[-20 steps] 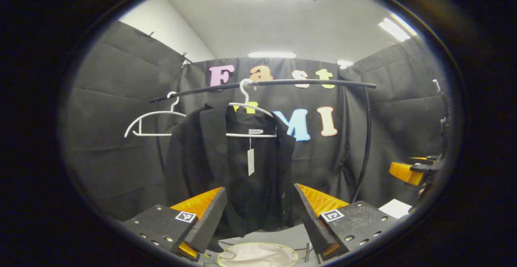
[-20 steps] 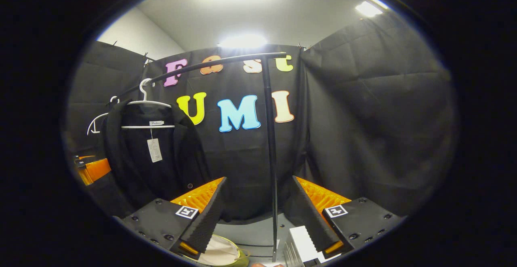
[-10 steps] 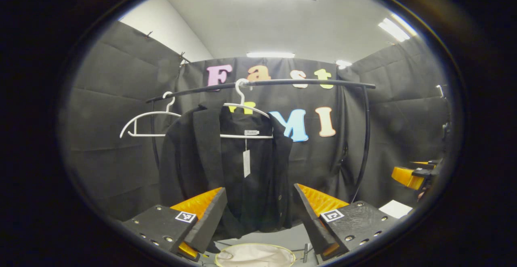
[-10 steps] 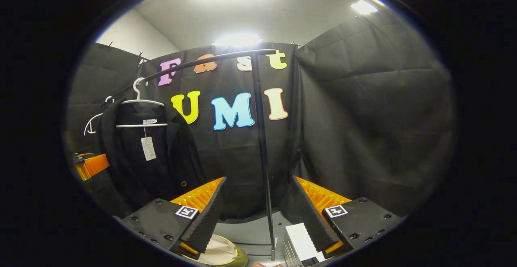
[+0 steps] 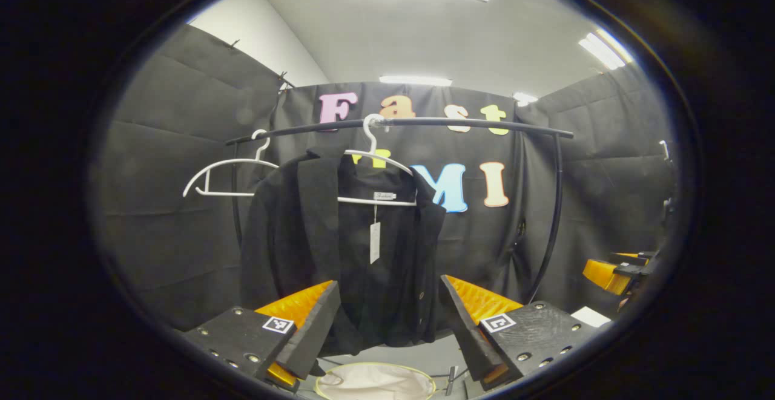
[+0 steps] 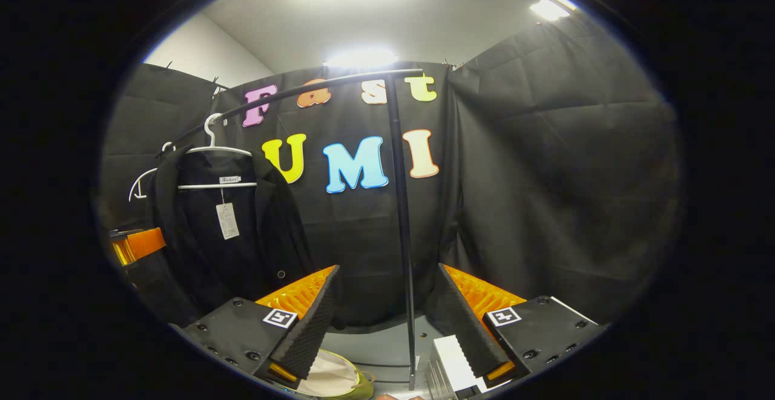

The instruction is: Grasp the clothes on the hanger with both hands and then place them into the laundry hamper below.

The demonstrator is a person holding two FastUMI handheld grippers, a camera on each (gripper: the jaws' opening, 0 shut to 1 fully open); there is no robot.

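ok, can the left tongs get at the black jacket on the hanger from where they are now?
Probably yes. The left tongs are open and point straight at the black jacket, with nothing between them. The jacket hangs on a white hanger, beyond the fingertips.

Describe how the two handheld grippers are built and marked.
Left gripper: two wedge-shaped fingers with ridged inner pads, each on a flat black plate with screw heads and a small square black-and-white marker. Right gripper: the same build, wedge fingers, screw-studded black plates, one square marker each.
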